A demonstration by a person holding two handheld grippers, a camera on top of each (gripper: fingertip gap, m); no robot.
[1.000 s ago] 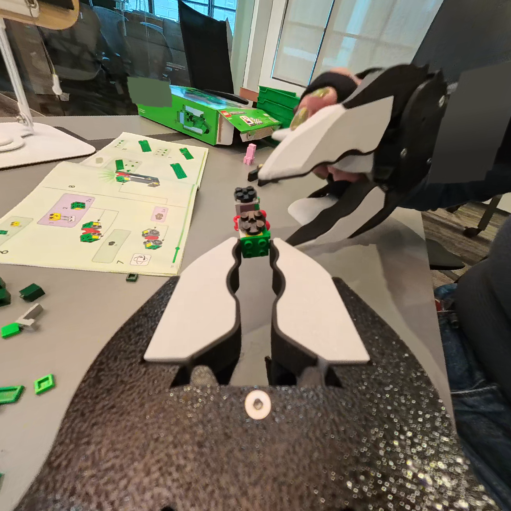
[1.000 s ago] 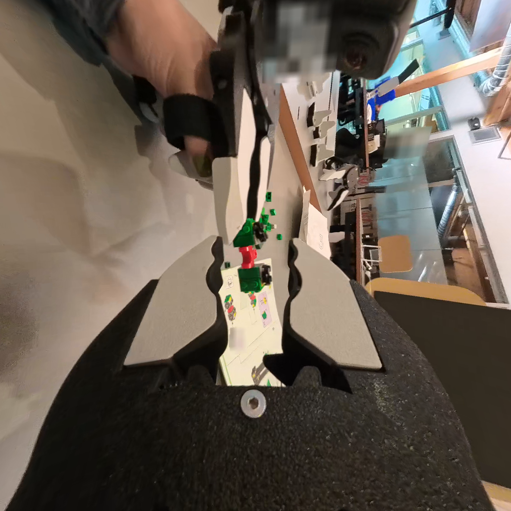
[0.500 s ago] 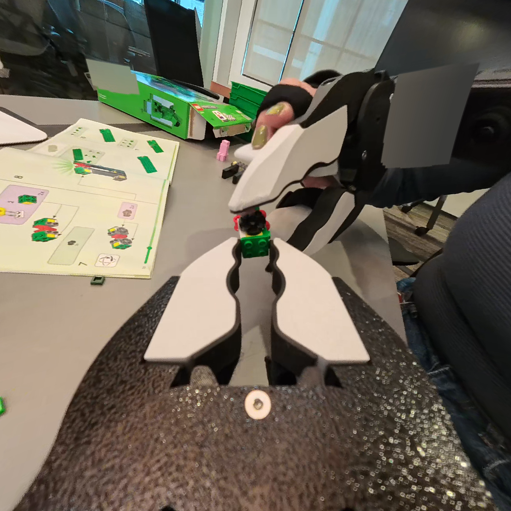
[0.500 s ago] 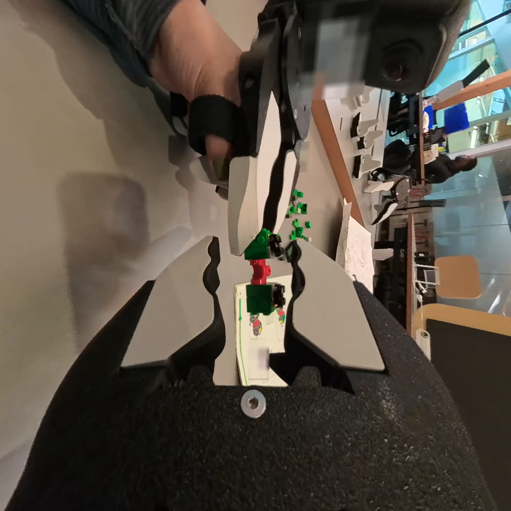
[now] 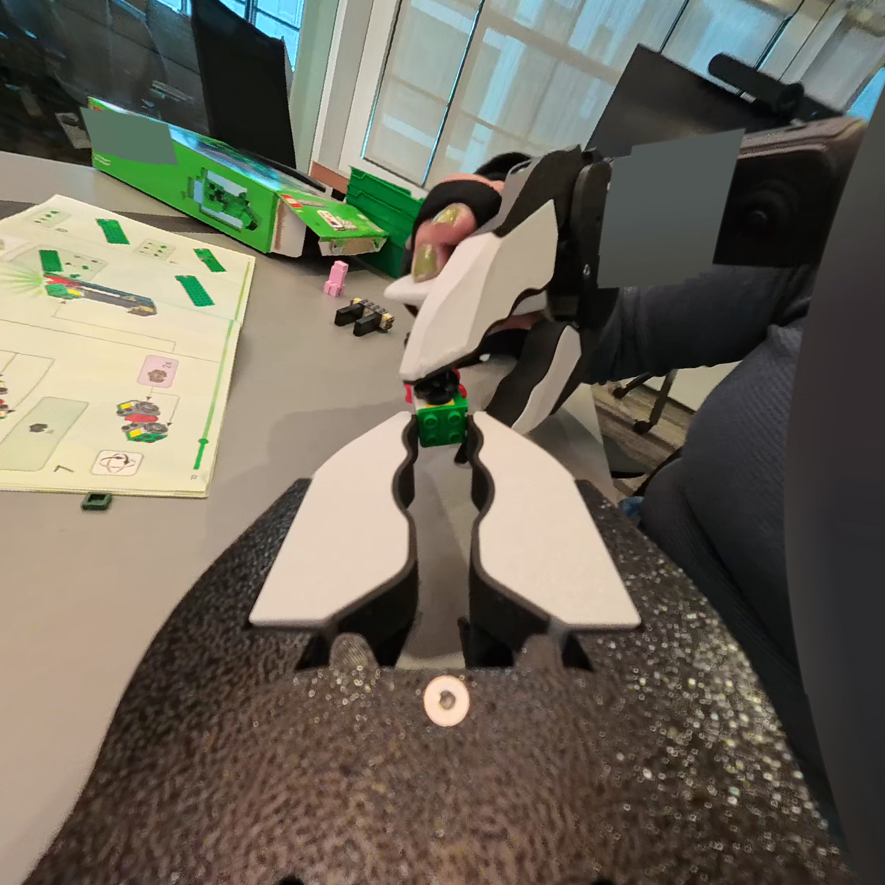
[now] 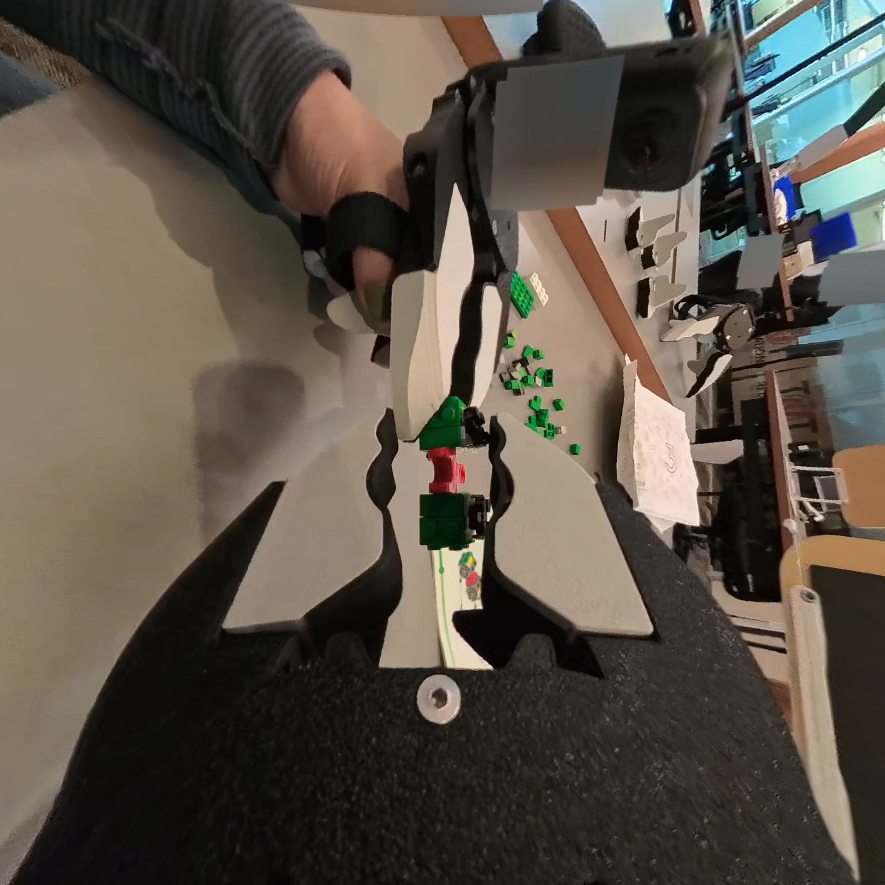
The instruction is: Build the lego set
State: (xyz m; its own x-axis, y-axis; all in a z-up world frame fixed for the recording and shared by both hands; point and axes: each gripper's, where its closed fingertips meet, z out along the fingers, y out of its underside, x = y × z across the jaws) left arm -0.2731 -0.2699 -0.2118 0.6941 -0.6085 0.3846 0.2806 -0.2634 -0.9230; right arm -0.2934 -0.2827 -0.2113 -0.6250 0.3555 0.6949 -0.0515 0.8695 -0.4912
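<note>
Jaws of your left gripper (image 5: 441, 426) held the model (image 5: 441, 421) by one green end above the table (image 5: 297, 383); your right gripper (image 6: 443, 479) stood half open around its other end, probably for pressing.

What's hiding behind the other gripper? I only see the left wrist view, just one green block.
Observer: A second green block, joined to yours by a red piece.
Operator: Is the right gripper squeezing it?
Observer: No. The right gripper has a finger on either side, with a gap on one side.
Operator: Any more bricks?
Observer: Yes, loose green bits lie on the table beyond.
</note>
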